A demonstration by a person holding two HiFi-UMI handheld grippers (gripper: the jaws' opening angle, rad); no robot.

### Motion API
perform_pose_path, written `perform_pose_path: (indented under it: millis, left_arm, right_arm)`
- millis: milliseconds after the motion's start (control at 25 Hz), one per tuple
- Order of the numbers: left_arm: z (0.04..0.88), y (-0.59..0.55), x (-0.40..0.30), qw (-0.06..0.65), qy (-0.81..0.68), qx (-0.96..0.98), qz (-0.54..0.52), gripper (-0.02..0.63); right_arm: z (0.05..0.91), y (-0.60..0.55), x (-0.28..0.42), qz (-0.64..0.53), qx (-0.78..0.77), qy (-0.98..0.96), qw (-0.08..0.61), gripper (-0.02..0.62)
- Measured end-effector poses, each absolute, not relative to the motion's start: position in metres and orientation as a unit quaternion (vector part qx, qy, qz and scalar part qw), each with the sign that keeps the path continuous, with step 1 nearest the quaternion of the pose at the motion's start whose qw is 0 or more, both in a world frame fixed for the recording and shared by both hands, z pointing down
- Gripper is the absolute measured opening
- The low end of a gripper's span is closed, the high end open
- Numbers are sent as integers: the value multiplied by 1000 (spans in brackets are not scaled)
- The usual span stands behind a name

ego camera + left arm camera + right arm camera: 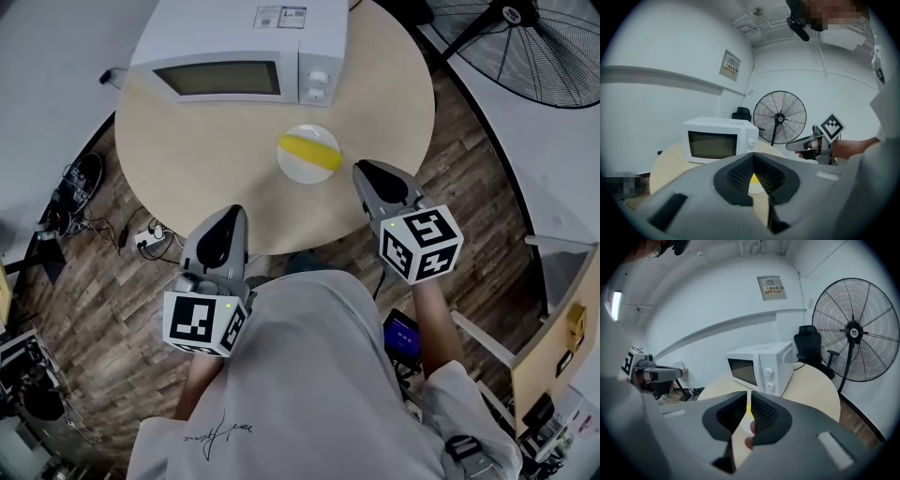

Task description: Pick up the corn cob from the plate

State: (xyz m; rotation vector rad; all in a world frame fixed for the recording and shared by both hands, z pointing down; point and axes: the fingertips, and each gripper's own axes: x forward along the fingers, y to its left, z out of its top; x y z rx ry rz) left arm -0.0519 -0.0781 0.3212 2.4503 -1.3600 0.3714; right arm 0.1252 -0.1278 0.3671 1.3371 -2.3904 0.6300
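Corn cob (310,150): a short, bright yellow cob lying on its side across a round white plate (298,172), its long axis running from upper left to lower right in the head view. It covers the middle of the plate and leaves white rim showing above and below it. The plate rests on a round, pale wooden table (187,150), just in front of a white microwave (239,47) whose door faces the person.

Right gripper (360,170): its tips are near the right edge of the plate, clear of both plate and cob. Its own view shows the two dark pads parallel with a narrow slit between them. A sliver of yellow cob and white plate appears through the slit, farther off on the table; nothing is gripped.

Left gripper (234,212): it is over the near edge of the table, below and left of the plate and farther from it than the right one. Its fingertips meet at the front with nothing clamped. The cob shows beyond, through the wedge-shaped gap behind the tips.

A large floor fan (525,37) stands beyond the table at right.
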Motion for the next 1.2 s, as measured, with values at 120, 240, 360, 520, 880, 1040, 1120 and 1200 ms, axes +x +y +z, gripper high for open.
perform_pose_path:
  millis: [120, 240, 360, 520, 880, 1040, 1120, 1200]
  left_arm:
    - [322, -79, -51, 157, -485, 850, 132, -6]
    - [325, -80, -50, 163, -489, 847, 130, -6]
    - [326, -78, -48, 165, -490, 846, 132, -6]
    - [327, -76, -47, 166, -494, 843, 134, -6]
    - [325, -76, -48, 168, -500, 839, 133, -6]
    - [325, -79, -51, 167, -499, 839, 136, -6]
    - [324, -79, -53, 168, -500, 838, 138, -6]
    - [324, -80, -54, 169, -502, 837, 138, -6]
  right_arm:
    - [376, -135, 123, 222, 457, -844, 174, 46]
    - [383, -142, 120, 220, 449, -847, 181, 46]
    - [391, -148, 117, 222, 441, -850, 186, 48]
    - [401, -152, 114, 225, 432, -852, 194, 51]
    - [420, -158, 111, 228, 418, -852, 219, 55]
    - [426, -163, 107, 234, 415, -851, 222, 66]
    - [430, -164, 105, 239, 412, -850, 223, 67]
    - [434, -164, 102, 241, 408, -851, 228, 67]
